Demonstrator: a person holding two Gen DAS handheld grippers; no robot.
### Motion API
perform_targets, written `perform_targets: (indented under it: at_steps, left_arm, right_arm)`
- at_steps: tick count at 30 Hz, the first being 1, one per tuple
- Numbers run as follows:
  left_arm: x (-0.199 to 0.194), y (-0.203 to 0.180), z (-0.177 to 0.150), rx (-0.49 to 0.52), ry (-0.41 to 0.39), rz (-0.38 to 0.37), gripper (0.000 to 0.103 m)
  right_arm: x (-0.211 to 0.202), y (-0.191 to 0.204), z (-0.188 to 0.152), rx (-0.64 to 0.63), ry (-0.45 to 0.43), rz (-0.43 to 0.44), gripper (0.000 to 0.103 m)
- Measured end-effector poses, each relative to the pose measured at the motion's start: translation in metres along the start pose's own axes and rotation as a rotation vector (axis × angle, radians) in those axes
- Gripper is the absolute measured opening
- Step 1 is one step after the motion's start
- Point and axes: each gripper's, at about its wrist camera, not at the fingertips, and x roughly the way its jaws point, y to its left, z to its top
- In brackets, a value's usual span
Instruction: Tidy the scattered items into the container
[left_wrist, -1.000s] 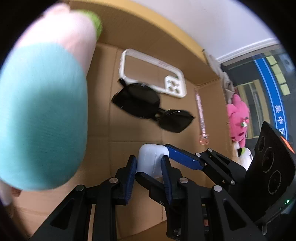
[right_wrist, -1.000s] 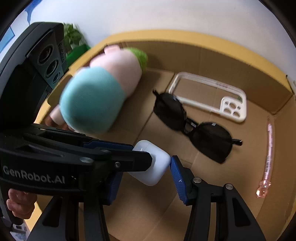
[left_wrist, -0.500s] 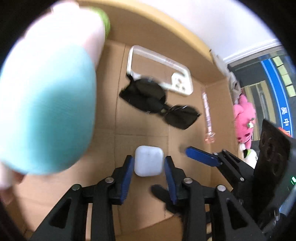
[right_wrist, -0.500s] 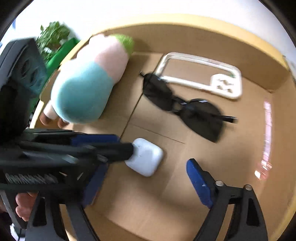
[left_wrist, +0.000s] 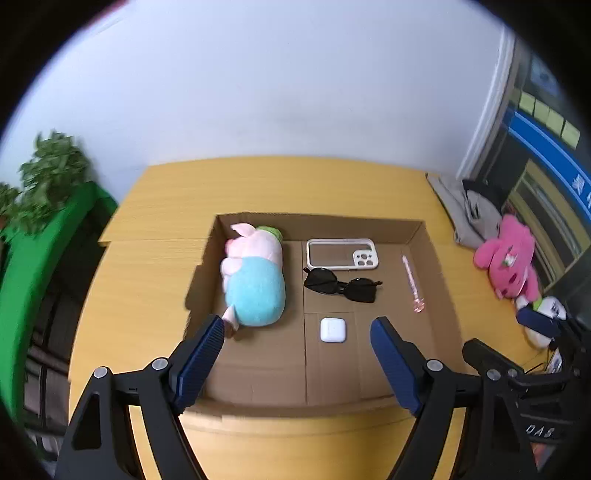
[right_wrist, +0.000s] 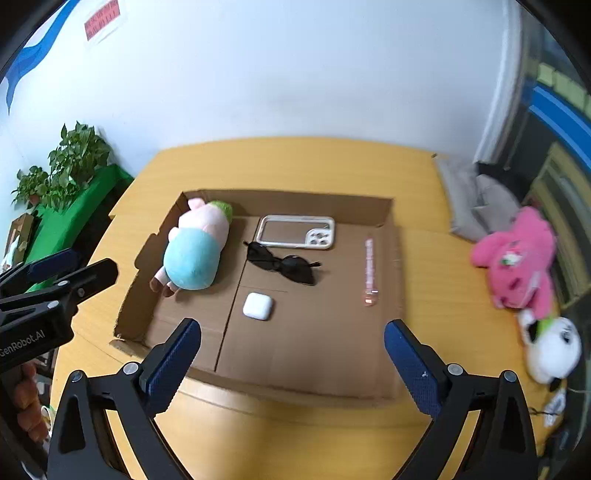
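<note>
A shallow cardboard box (left_wrist: 428, 240) (right_wrist: 391, 376) lies on the yellow table. Inside it lie a pink and teal plush pig (left_wrist: 255, 277) (right_wrist: 195, 251), a white phone case (left_wrist: 341, 253) (right_wrist: 295, 232), black sunglasses (left_wrist: 341, 286) (right_wrist: 282, 264), a pink pen (left_wrist: 412, 284) (right_wrist: 368, 269) and a white earbud case (left_wrist: 332, 329) (right_wrist: 258, 305). My left gripper (left_wrist: 297, 354) is open and empty above the box's near edge. My right gripper (right_wrist: 291, 358) is open and empty, also above the near edge.
A pink plush toy (left_wrist: 511, 258) (right_wrist: 521, 254) and a white plush toy (right_wrist: 552, 347) lie on the table right of the box. A grey cloth (right_wrist: 476, 199) lies at the back right. Green plants (right_wrist: 62, 166) stand to the left.
My left gripper let go of the earbud case on the box floor and opened wide. Both grippers pulled back and up from the box, so the whole table shows.
</note>
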Motion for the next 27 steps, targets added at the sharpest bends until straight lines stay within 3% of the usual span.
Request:
perform_targets:
  at_steps: [11,27]
  left_arm:
    - [-0.082,-0.030,-0.025,0.005,-0.043,0.018,0.081]
    - [-0.119,-0.046,-0.036,0.010,-0.097,0.009,0.081]
  right_arm:
    - [-0.082,-0.003,-0.032,-0.034,-0.021,-0.021,0.102]
    - [-0.124,0.005,-0.043,-0.060,-0.062,-0.028,0.102]
